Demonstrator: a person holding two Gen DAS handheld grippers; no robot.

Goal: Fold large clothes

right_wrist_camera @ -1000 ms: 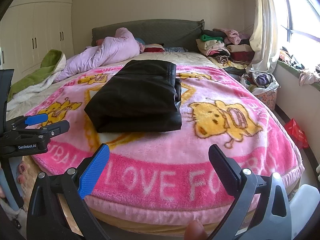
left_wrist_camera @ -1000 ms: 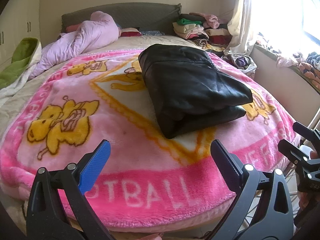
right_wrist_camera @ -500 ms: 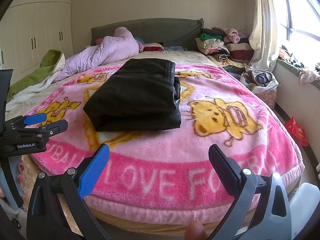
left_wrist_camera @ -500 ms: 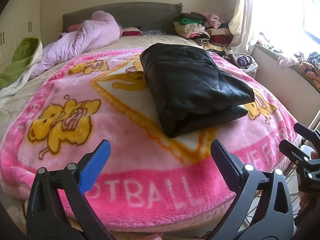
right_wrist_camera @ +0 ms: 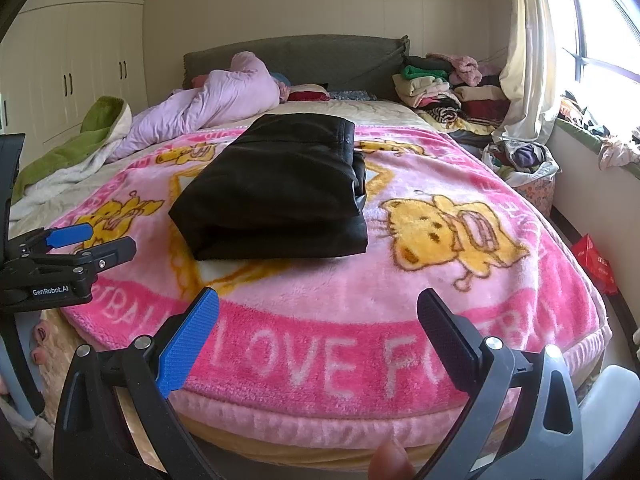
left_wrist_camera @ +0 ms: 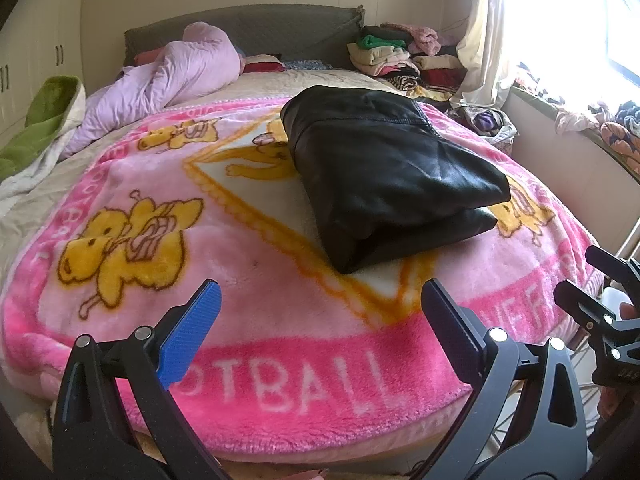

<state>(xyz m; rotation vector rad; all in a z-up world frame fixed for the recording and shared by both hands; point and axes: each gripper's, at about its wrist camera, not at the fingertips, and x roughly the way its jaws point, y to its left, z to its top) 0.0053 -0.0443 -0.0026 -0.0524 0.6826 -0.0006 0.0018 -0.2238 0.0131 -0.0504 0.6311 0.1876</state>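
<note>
- On the pink blanket (right_wrist_camera: 460, 168) covering the bed, the black garment (right_wrist_camera: 276, 188) lies folded into a thick, flat rectangle, roughly in the middle and slightly toward the left in the right wrist view.
- The fold looks finished: the layers are stacked with a rounded folded edge facing the near side, so the step in hand appears to be the end of this piece, with both tools drawn back at the near foot of the bed.
- The left gripper (left_wrist_camera: 320, 320) has its fingers spread wide with nothing between them; it hangs above the near border of the blanket.
- The right gripper (right_wrist_camera: 318, 320) is likewise spread and empty, over the lettered pink band.
- The garment sits well beyond both pairs of fingers, farther up the bed; from the left wrist view it is far and right of centre, from the right wrist view far and left of centre. Neither tool touches it.
- Next move, by my judgement: either lift the bundle from both short sides to set it away, or fetch another piece; a stack of folded clothes (right_wrist_camera: 436, 88) rests at the far right by the headboard (right_wrist_camera: 320, 56).
- The fabric looks smooth and slippery, so layers could slide when lifted.
</note>
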